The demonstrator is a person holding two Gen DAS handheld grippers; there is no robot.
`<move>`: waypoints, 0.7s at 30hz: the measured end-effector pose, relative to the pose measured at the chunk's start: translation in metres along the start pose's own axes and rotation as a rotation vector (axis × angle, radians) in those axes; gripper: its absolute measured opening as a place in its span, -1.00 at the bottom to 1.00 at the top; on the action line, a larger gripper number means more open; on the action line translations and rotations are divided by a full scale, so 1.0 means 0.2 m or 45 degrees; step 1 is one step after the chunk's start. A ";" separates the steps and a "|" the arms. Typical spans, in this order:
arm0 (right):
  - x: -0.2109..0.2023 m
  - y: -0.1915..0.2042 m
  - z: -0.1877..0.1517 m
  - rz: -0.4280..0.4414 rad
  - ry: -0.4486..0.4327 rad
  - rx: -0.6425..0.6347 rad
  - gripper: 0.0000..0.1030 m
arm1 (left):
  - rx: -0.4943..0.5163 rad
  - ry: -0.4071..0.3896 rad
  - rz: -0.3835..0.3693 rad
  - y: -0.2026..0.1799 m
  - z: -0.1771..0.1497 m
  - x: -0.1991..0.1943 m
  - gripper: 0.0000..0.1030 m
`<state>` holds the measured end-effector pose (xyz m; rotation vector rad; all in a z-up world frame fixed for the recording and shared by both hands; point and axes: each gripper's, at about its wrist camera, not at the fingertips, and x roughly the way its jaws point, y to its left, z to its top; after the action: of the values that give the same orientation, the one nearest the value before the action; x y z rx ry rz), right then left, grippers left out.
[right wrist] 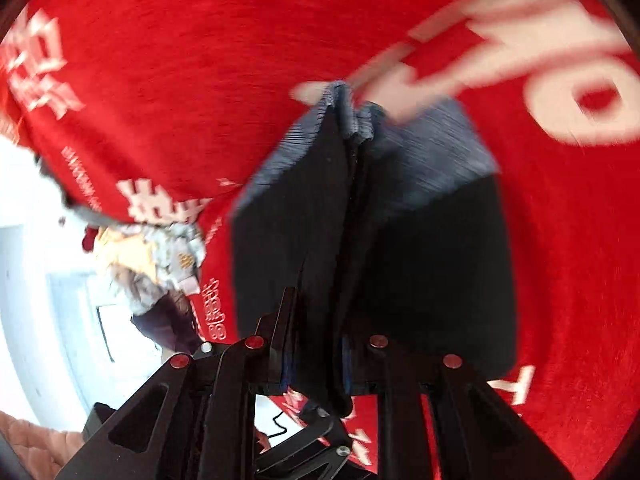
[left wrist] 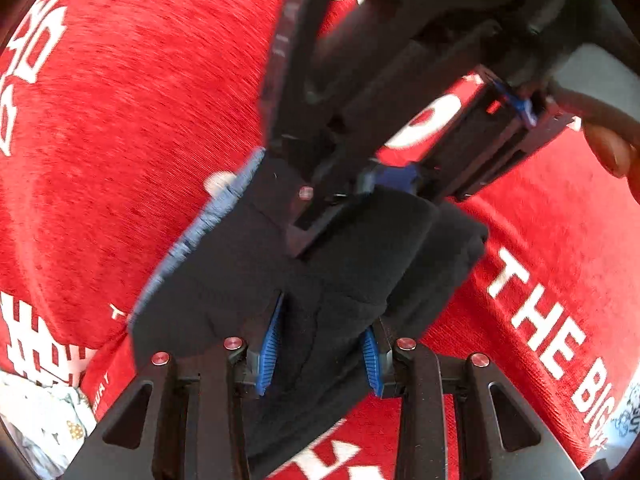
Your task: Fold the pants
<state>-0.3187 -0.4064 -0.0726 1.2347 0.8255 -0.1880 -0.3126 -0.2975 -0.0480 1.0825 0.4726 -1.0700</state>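
Dark pants (left wrist: 344, 264), grey ribbed waistband, lifted above red printed cloth (left wrist: 132, 92); left gripper (left wrist: 320, 352) narrowly clamped on bunched fabric; right gripper (right wrist: 316, 364) likewise pinching folded layers; risk: thick layers slipping free, fold collapsing unevenly.

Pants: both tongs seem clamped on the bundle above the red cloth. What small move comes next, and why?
Probably lower the pants onto the red cloth before releasing. The left tongs and right tongs both pinch dark folds, and the grey waistband hangs off the surface.
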 end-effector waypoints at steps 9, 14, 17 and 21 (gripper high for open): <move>-0.02 -0.11 -0.06 -0.079 0.008 0.016 -0.52 | -0.020 0.051 -0.102 0.13 -0.05 -0.13 0.11; -0.02 -0.02 -0.09 -0.338 0.019 -0.152 -0.52 | -0.198 0.056 -0.075 0.42 -0.18 -0.26 0.16; -0.03 -0.01 -0.12 -0.429 0.006 -0.173 -0.52 | -0.366 0.153 -0.078 0.65 -0.25 -0.19 0.16; -0.11 0.04 -0.17 -0.579 -0.056 -0.180 -0.49 | -0.579 0.289 -0.082 0.90 -0.37 -0.05 0.16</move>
<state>-0.3451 -0.3807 -0.0541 0.8939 1.0551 -0.5137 -0.1462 -0.2159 0.0121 0.7876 0.8908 -0.8417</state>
